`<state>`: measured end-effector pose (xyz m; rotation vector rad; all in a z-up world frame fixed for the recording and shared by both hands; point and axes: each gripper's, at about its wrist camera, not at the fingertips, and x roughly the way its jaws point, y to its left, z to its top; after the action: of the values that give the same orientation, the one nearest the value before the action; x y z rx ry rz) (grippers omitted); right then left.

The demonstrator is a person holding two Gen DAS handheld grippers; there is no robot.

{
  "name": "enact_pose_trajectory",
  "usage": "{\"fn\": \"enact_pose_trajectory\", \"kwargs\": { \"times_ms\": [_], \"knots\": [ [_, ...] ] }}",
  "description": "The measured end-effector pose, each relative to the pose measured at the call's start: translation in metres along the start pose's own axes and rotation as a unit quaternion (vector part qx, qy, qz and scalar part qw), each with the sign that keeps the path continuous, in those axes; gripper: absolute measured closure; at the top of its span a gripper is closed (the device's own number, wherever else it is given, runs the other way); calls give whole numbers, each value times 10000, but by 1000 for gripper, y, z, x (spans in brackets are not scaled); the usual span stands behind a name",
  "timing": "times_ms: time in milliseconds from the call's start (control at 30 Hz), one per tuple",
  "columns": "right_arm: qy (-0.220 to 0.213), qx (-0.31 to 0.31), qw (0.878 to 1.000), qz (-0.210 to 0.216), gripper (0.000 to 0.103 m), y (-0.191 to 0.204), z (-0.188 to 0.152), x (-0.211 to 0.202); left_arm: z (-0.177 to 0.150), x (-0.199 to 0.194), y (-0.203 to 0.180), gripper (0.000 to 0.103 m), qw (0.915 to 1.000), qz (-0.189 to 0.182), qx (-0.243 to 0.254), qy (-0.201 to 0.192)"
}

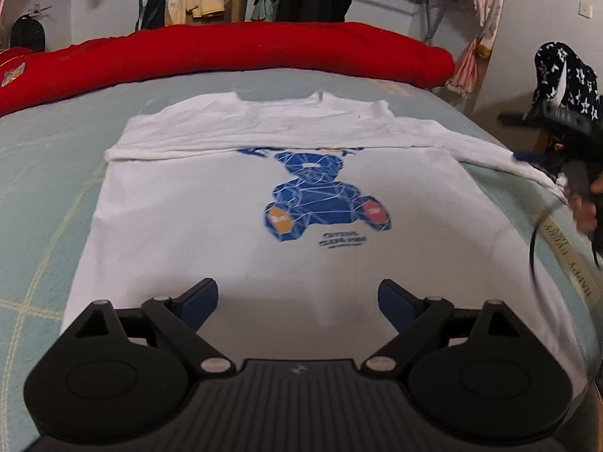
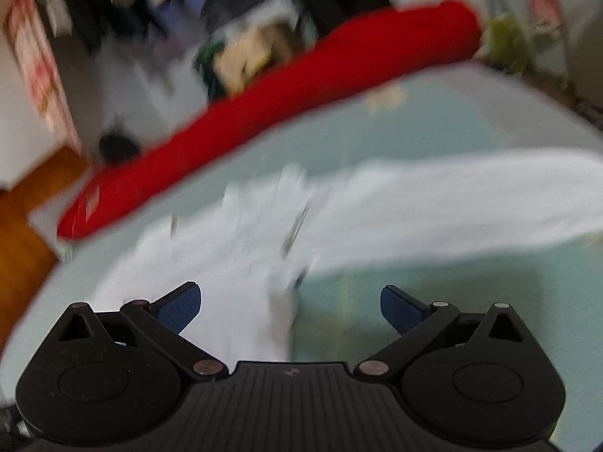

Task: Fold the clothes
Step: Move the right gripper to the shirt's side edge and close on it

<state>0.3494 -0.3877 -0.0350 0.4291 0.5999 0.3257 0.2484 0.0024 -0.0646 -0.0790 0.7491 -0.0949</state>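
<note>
We see the white T-shirt (image 1: 211, 203) flat on the bed (image 1: 41, 173), hem near, collar far toward the red duvet (image 1: 226, 52); long axis runs near to far. Left gripper (image 1: 297, 301): jaws spread, empty, above the hem. One sleeve (image 1: 501, 154) stretches right. Right gripper (image 2: 290, 307): jaws spread, blurred white cloth (image 2: 241, 248) lying between them, none of it pinched.
</note>
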Motion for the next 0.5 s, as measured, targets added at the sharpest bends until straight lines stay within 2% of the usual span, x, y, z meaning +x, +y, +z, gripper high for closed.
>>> {"fn": "enact_pose_trajectory", "kwargs": {
  "times_ms": [67, 133, 267, 300, 400, 500],
  "knots": [
    [-427, 117, 9987, -258, 0, -21, 20, -7, -1, 4, -4, 11, 10000, 15, 12, 45],
    [-625, 471, 9957, -488, 0, -50, 36, -4, -2, 7, -8, 11, 9999, 36, 75, 110],
    [-379, 1072, 9889, -954, 0, -107, 37, 14, -1, 7, -8, 11, 9999, 33, 119, 97],
    [-330, 1136, 9881, -980, 0, -116, 32, 15, 0, 7, -7, 11, 9999, 14, 92, 95],
    [-337, 1148, 9903, -706, 0, -126, 12, 1, 3, 9, -6, 11, 9999, -58, 46, 115],
    [-219, 1136, 9902, -778, 0, -122, 18, -13, 7, 12, -8, 11, 9999, -106, 39, 104]
  ]
}}
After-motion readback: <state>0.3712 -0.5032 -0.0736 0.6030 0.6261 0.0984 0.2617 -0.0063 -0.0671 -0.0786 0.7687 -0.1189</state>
